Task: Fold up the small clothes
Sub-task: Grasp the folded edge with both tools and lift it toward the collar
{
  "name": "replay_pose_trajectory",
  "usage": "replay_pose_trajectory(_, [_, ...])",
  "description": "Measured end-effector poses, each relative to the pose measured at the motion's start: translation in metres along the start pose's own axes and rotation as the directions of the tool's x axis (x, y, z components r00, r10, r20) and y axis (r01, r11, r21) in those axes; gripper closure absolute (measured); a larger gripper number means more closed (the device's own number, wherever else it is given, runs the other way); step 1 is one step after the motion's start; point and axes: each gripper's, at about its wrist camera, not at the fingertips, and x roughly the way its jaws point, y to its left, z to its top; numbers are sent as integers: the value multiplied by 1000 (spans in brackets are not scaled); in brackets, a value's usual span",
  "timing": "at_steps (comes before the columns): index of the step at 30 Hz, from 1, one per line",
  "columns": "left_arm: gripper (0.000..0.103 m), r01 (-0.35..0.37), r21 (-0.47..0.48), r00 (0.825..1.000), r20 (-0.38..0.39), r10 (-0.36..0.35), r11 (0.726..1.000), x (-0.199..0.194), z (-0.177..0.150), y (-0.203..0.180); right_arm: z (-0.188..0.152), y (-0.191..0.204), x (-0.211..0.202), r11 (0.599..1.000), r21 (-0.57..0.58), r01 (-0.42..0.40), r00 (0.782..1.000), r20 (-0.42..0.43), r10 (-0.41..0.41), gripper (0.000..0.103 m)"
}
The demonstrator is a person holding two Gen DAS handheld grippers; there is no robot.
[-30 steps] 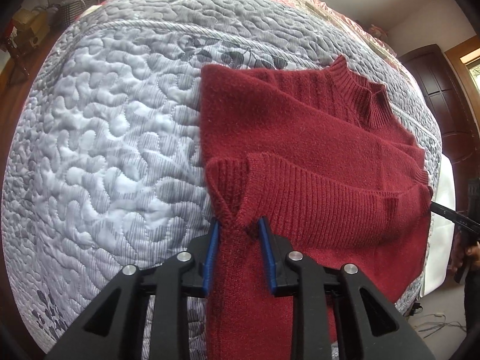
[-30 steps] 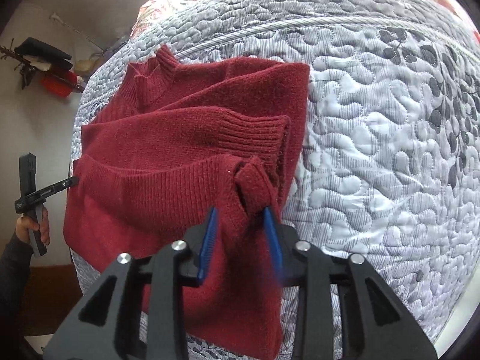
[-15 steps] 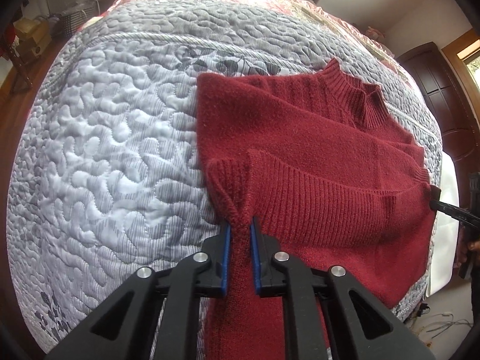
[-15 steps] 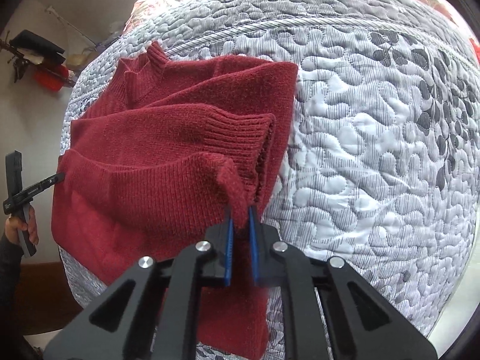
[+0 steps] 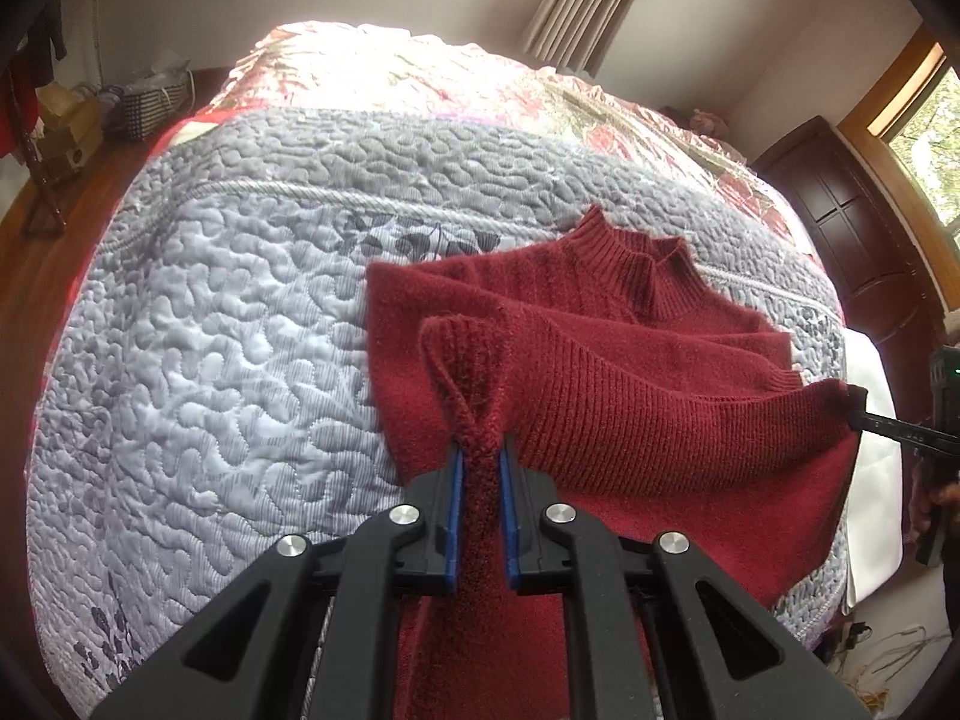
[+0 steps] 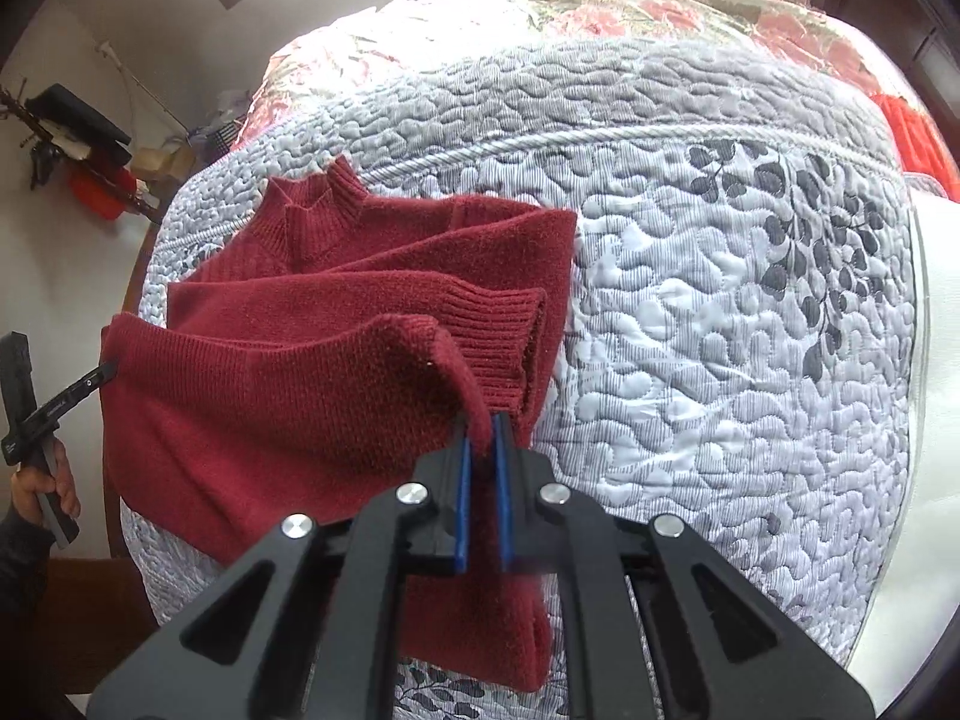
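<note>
We hold the red sweater (image 5: 600,372) by its hem on the quilted bed (image 5: 228,312), one corner pinched in each gripper so the bottom edge stays taut and level for folding up toward the collar (image 5: 648,264). The left gripper (image 5: 479,462) has its jaws narrow, clamped on a bunched ridge of ribbed knit; the right gripper (image 6: 480,432) grips the opposite corner just as tightly. Both point forward and slightly down over the bed, raised enough that the hem lifts clear while the sleeves lie folded across the body.

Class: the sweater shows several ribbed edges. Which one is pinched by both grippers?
The bottom hem, lifted off the quilt. The ribbed collar and sleeve cuff lie ungripped.
</note>
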Motion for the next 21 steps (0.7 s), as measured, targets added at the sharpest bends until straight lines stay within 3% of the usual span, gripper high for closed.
replay_pose_trajectory(10, [93, 22, 3, 988, 155, -22, 1000, -38, 45, -1, 53, 12, -37, 999, -34, -19, 991, 133, 23, 98])
replay_pose_trajectory(21, [93, 21, 34, 988, 150, -26, 999, 6, 119, 14, 135, 1, 0, 1000, -26, -12, 991, 134, 15, 98])
